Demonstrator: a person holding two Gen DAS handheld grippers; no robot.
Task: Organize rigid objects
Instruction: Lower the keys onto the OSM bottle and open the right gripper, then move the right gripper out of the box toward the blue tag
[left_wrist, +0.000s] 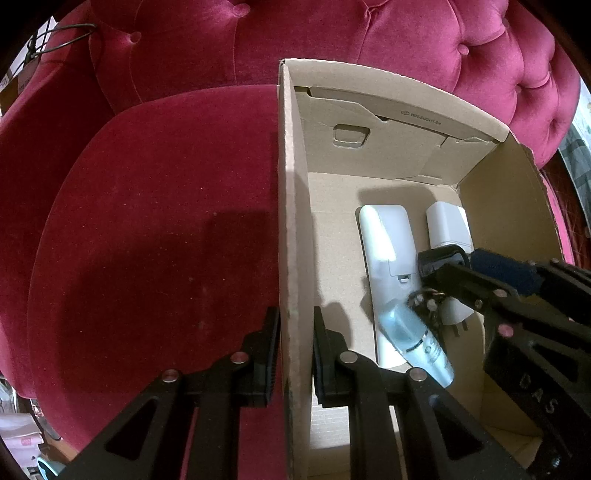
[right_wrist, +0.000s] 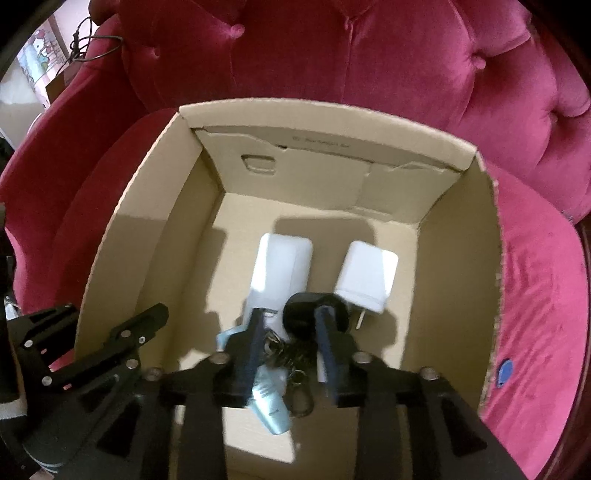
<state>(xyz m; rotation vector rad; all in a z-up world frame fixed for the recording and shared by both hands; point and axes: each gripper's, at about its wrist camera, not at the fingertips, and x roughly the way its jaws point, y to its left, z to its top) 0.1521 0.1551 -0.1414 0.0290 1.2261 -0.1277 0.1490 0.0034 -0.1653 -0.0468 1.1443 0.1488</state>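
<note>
Left gripper (left_wrist: 295, 354) at the bottom of its view has its jaws pinching the cardboard box (left_wrist: 291, 221) wall. Right gripper (right_wrist: 290, 350) jaws are spread around the black key fob (right_wrist: 314, 310), mid-frame. Behind it sit the white remote (right_wrist: 282, 266) and the white charger (right_wrist: 365, 277), all on a pink armchair (right_wrist: 369, 55).
</note>
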